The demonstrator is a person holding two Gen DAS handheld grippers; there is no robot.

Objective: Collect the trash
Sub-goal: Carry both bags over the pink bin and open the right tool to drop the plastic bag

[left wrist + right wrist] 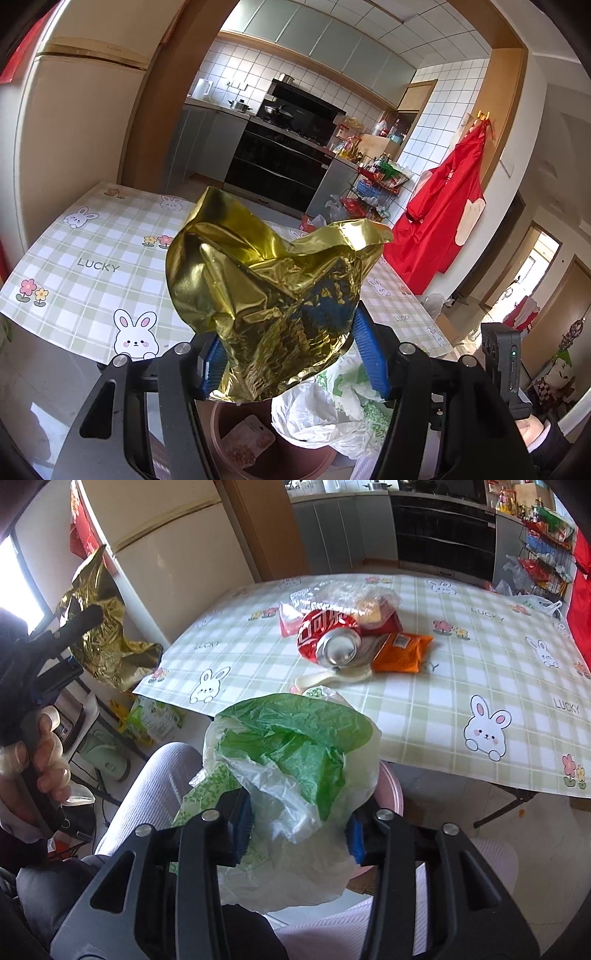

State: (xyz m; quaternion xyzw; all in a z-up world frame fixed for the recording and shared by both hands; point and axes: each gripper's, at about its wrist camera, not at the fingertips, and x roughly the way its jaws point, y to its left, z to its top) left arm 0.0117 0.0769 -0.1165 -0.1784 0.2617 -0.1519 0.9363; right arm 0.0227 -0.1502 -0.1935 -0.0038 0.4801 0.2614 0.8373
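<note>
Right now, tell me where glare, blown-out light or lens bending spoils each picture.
Left wrist view: the gold foil wrapper throws bright mirror glare; the doorway at far right is washed out; the fridge edges bow from the fisheye. Right wrist view: the window at left is blown out white; sun glints on the crushed can; the table edge curves.

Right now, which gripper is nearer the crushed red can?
Right. The right gripper, holding the plastic bag, faces the crushed red can across the table edge; the left gripper, holding gold foil, is off beside the table.
</note>
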